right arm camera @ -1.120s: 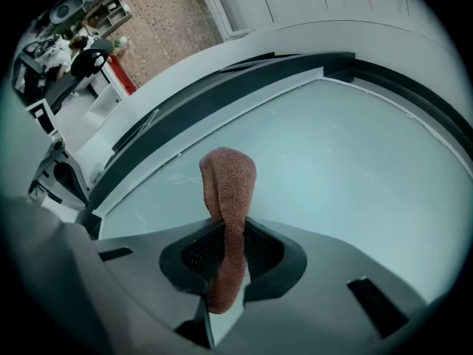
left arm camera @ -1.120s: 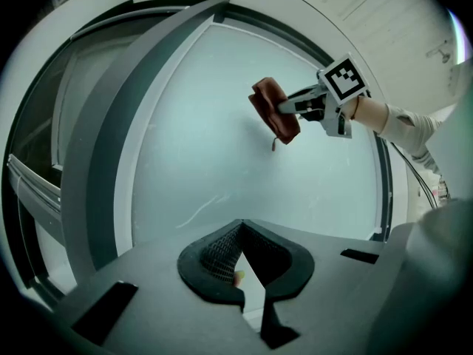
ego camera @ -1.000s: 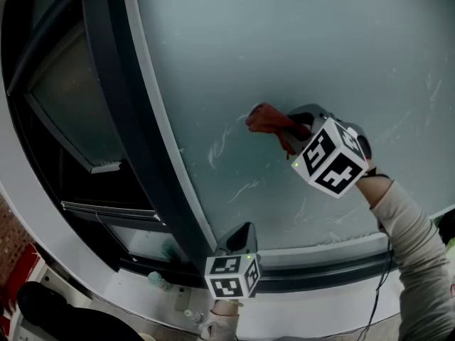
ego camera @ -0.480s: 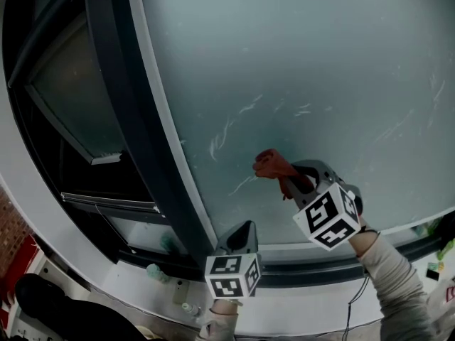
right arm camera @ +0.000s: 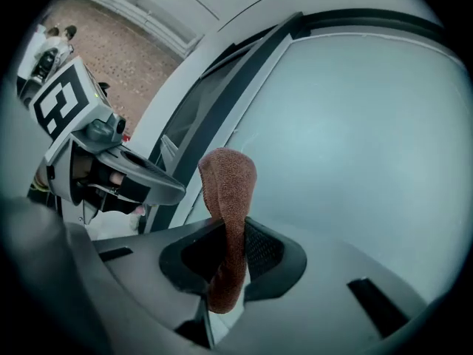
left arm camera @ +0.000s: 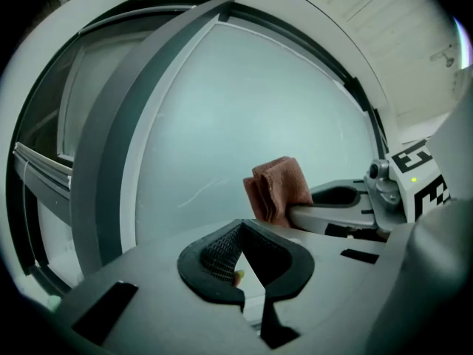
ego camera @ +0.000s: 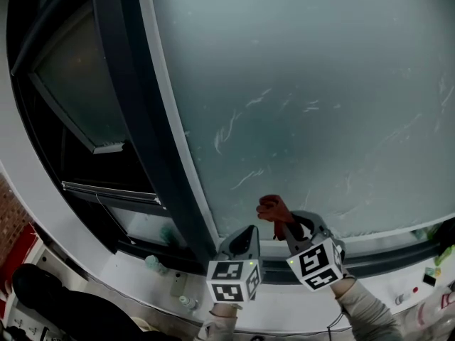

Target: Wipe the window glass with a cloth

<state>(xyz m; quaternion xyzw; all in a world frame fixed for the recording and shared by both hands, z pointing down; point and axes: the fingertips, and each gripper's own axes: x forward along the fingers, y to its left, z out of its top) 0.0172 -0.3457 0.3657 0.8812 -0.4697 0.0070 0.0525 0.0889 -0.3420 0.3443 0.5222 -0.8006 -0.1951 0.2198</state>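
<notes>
The window glass [ego camera: 306, 77] fills most of the head view and carries pale streaks [ego camera: 227, 130]. My right gripper [ego camera: 286, 224] is shut on a folded red-brown cloth [ego camera: 273, 209], which is pressed to the pane just above its bottom edge. In the right gripper view the cloth [right arm camera: 228, 187] stands up between the jaws of that gripper [right arm camera: 229, 254]. My left gripper [ego camera: 245, 234] is shut and empty, held low beside the right one. The left gripper view shows its jaws [left arm camera: 247, 265] together, with the cloth [left arm camera: 277, 189] beyond them.
A dark upright frame bar [ego camera: 131, 119] borders the pane on the left, with a smaller side window [ego camera: 71, 84] past it. The bottom frame rail [ego camera: 387, 258] runs under the glass. Small items [ego camera: 153, 263] lie on the white ledge below.
My right gripper has carried the cloth down the glass from mid-pane to the bottom edge, ending close to the left gripper. The left gripper has stayed in place.
</notes>
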